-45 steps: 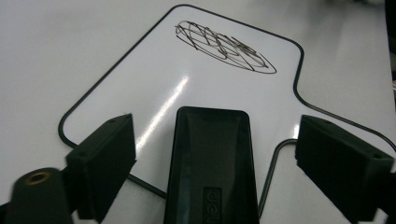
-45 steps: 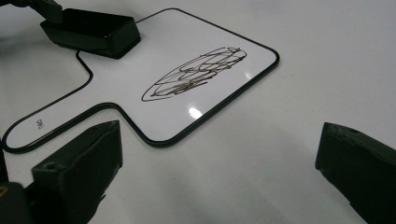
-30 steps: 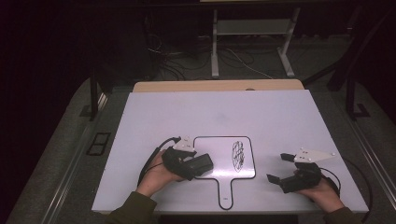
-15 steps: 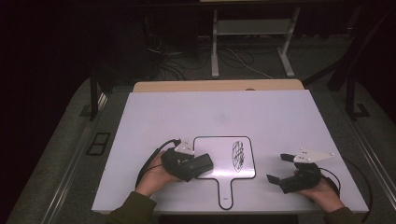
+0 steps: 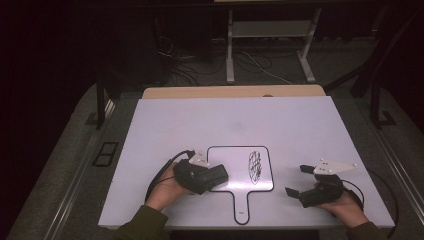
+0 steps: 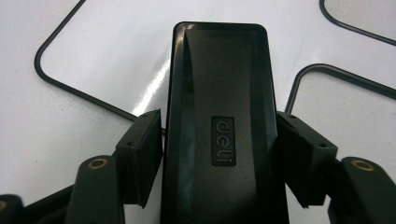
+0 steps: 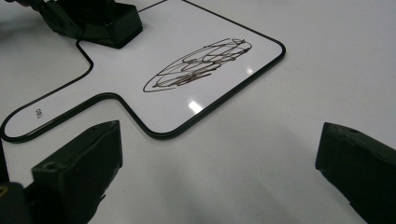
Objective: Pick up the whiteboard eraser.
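A paddle-shaped whiteboard with a black rim lies near the table's front edge, with a black scribble on its right half. My left gripper lies over the board's left part. Its jaws have just been closing, and its pads now press both sides of a black eraser marked "deli". My right gripper rests open on the table to the right of the board, with nothing between its fingers. The right gripper view shows the scribble ahead and the eraser at top left.
The white table stretches far behind the board. The board's handle points toward the front edge. A wooden strip borders the table's back, with metal stand legs and cables on the dark floor beyond.
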Available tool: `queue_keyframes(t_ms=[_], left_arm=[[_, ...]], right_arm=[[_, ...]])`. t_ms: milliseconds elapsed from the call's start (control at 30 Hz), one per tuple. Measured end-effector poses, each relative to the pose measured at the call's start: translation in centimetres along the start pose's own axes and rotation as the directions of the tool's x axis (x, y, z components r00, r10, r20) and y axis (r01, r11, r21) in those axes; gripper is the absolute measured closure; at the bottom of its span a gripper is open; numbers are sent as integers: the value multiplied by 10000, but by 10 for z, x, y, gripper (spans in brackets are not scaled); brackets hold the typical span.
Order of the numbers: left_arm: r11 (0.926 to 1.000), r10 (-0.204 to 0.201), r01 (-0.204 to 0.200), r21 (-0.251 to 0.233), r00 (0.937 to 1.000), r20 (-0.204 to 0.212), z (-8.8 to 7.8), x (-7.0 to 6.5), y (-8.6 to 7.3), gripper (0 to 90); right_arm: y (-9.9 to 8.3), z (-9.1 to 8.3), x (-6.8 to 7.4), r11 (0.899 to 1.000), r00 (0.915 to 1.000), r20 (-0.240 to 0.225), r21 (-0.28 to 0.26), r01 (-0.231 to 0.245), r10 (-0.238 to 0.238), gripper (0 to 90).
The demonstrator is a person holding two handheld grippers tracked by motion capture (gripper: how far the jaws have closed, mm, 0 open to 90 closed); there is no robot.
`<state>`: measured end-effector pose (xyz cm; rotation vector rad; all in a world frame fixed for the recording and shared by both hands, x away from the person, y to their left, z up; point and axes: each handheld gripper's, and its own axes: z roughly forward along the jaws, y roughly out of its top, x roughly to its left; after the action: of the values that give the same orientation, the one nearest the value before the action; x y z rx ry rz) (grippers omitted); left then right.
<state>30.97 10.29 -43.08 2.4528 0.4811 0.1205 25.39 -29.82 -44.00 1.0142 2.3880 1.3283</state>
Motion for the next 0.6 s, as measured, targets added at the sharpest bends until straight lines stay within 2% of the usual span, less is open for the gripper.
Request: queue_keyframes(t_ms=[367, 600], left_arm=[[10000, -48, 48, 16, 10000, 83, 0, 0, 0, 379], [9998, -213, 213, -10, 9996, 208, 0, 2, 0, 383]], right_arm=[[0, 0, 0, 10000, 10000, -12, 62, 28, -28, 0], [0, 1, 1, 9999, 10000, -43, 104, 66, -65, 0]])
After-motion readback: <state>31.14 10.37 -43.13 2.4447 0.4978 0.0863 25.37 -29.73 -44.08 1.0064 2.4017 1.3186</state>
